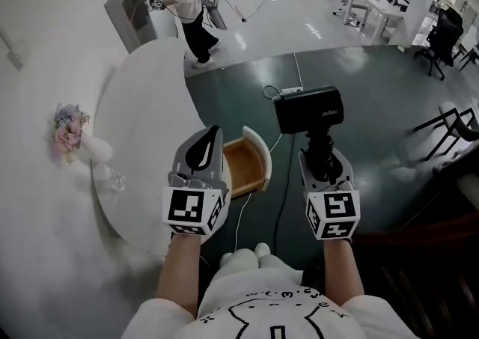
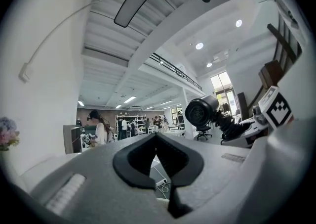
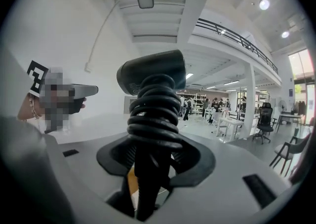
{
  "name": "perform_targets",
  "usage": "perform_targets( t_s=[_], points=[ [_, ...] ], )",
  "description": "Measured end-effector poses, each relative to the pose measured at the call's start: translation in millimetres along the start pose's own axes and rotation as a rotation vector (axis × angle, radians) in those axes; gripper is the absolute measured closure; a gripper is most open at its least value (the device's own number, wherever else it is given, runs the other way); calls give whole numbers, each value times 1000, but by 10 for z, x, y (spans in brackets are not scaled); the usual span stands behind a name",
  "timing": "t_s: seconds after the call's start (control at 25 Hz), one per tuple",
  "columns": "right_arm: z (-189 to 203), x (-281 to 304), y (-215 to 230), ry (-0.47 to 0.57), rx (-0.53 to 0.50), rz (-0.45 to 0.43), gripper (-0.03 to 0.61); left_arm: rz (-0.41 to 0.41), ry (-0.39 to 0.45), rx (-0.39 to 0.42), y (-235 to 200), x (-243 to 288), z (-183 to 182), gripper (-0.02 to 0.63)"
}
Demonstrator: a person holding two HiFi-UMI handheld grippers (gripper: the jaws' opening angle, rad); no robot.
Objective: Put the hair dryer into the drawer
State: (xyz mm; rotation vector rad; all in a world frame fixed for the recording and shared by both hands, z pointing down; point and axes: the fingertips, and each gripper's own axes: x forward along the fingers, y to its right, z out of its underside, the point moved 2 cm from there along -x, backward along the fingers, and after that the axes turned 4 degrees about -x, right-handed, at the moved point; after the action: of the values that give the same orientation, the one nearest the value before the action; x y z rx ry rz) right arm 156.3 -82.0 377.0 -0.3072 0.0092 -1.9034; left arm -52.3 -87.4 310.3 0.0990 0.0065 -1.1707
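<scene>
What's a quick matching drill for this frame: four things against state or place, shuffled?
Things:
1. hair dryer
2. drawer
3. left hand-held gripper
4. flowers

States or places:
A. pulled open, wooden inside showing
B. jaws together, nothing between them
C. on the white table, at its far left edge
D. clamped by its cord-wrapped handle in the right hand-held gripper

Pairs: 1-D, 2-A, 3-B, 4-C
</scene>
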Motion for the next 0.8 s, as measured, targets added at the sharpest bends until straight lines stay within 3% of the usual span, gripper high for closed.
perform_targets(
  t_s=[0.24,0.56,0.8],
  points=[
    [116,195,-67,-43,14,-53,383,-54,-36,-21,-157,-13,142,601],
    [-53,566,-411,-55,-1,-75,383,-129,-49,-86,-803,-111,246,601],
    [-115,745,-536,-65,-6,-51,383,-126,-45,-108,-1091,-111,330,601]
  ],
)
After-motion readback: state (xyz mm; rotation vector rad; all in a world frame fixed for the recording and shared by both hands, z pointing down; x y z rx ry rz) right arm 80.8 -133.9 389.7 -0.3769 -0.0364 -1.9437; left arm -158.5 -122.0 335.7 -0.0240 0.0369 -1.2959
